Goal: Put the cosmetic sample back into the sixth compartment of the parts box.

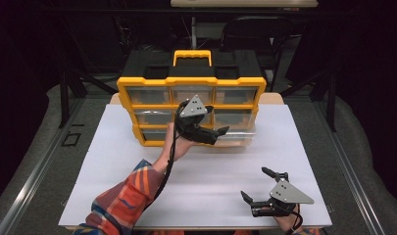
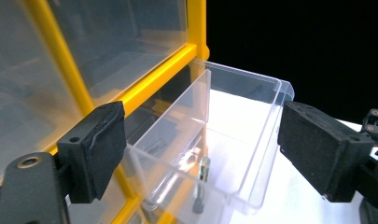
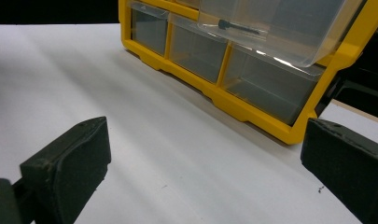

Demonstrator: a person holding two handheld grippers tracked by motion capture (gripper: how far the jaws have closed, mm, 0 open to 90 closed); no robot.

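a yellow-framed organiser [image 1: 191,81] stands upright at the far side of the white table [image 1: 112,166], its front a grid of clear drawers. one clear drawer [image 2: 233,140], in the organiser's middle row at the right, is pulled part-way out toward the person; a small dark screw [image 2: 201,184] lies on its floor, seen too in the right gripper view [image 3: 238,27]. the left gripper [image 1: 220,132] sits just in front of the organiser at this drawer, jaws spread wide, one pad by the organiser's frame and the other just outside the drawer's front wall; neither pad presses on anything, so nothing is held. the right gripper [image 1: 257,183] rests on the table well in front of the organiser and to its right, jaws likewise wide and empty. judged progress: the drawer is open and the screw appears to be deposited inside it, the left gripper being free of it. what seems left is to push the drawer back flush with the organiser's front; the other drawers look shut.
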